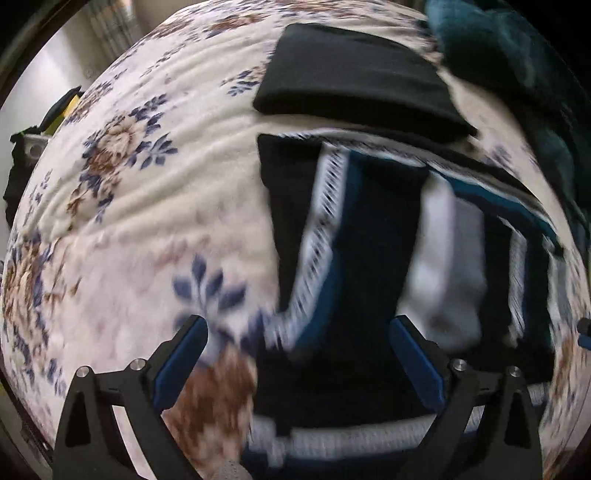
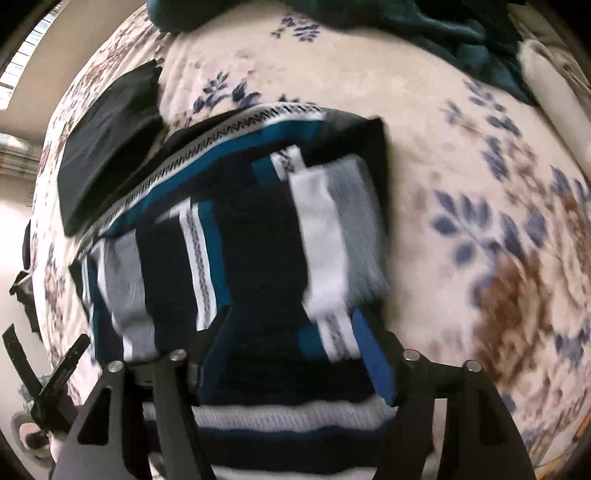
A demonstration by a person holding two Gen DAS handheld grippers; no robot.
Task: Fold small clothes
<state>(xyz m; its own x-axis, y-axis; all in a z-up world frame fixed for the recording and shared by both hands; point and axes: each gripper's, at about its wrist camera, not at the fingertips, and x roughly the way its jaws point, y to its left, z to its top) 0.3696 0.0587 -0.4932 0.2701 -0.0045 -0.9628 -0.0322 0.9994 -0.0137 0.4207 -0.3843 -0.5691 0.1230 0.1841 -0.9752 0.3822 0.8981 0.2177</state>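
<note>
A striped knit garment [image 1: 369, 240] in navy, teal, white and grey lies partly folded on a floral bedspread [image 1: 155, 206]. It also shows in the right wrist view [image 2: 251, 236]. My left gripper [image 1: 299, 332] is open, its blue pads [image 1: 181, 362] spread above the garment's near left part. My right gripper [image 2: 291, 332] is open over the garment's near edge, with cloth lying between the fingers. A folded black garment [image 1: 354, 77] lies just beyond the striped one; it also shows in the right wrist view [image 2: 107, 147].
A crumpled dark teal blanket [image 1: 517, 74] lies at the far right of the bed, and in the right wrist view [image 2: 406, 22] at the top. The floral bedspread [image 2: 480, 184] extends right. The bed's left edge drops toward a pale floor [image 1: 22, 110].
</note>
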